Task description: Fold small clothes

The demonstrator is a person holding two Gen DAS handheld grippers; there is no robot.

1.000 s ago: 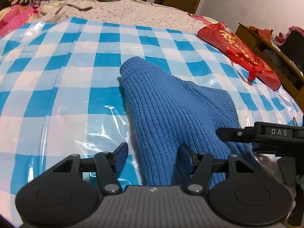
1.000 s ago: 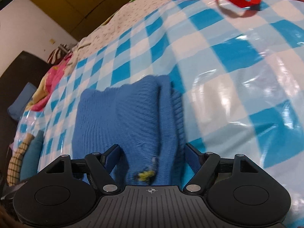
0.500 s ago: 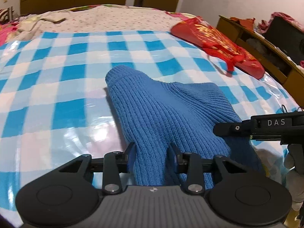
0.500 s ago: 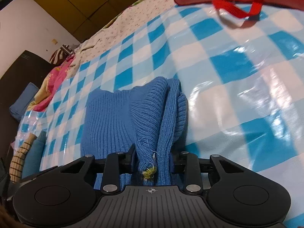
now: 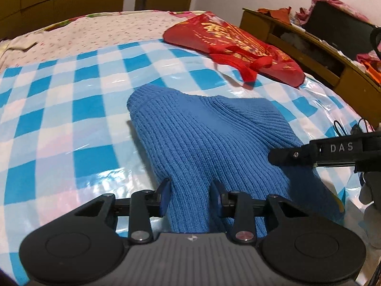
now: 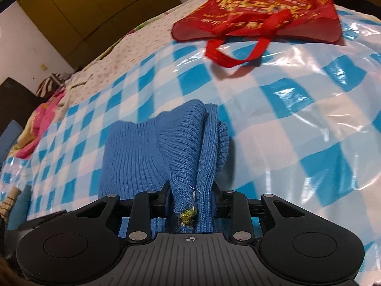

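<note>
Over checked plastic sheet [image 5: 71, 124], gripping blue sweater [image 5: 202, 138] between both clenched jaws, left gripper [image 5: 190, 196] and right gripper [image 6: 191, 196] each pinching a near-edge bunch, needing level, even carrying forward, clear of red bag [image 6: 257, 9].

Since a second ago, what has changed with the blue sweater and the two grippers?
Both grippers closed on the blue sweater: the left gripper and the right gripper stood open around its near edge and now pinch bunched knit. The near edge has been lifted off the checked cover, with the views swinging towards the red bag. The bag and cover stayed put.
</note>
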